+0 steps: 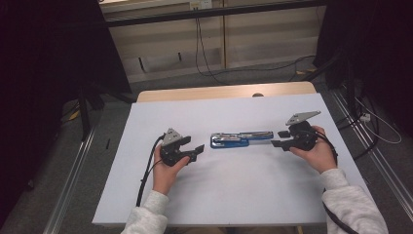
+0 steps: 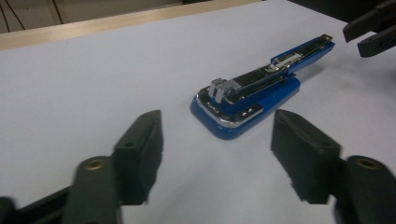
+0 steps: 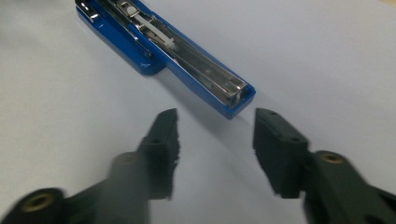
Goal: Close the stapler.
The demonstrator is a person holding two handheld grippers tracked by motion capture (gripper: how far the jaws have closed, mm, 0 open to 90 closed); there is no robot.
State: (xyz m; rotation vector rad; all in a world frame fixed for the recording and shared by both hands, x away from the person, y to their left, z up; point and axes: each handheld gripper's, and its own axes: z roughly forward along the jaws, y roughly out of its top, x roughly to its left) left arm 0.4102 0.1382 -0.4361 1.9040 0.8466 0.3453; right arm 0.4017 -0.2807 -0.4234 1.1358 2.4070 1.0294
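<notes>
A blue stapler [image 1: 241, 139], swung open with its metal staple channel showing, lies flat in the middle of the white table top [image 1: 195, 112]. My left gripper [image 1: 194, 145] is just off its left end, jaws apart with nothing between them. In the left gripper view the stapler's [image 2: 247, 100] broad end lies a little beyond my open left gripper [image 2: 217, 116]. My right gripper [image 1: 279, 138] is at the stapler's right end, also open and empty. In the right gripper view the stapler's [image 3: 163, 44] narrow tip sits just ahead of the right gripper [image 3: 217, 114]. The right gripper [image 2: 371, 32] shows far off.
A strip of wooden table edge [image 1: 224, 91] shows behind the white top. Cables [image 1: 204, 58] run over the floor at the back. Metal rails [image 1: 73, 185] flank the table, and dark drapes stand at both sides.
</notes>
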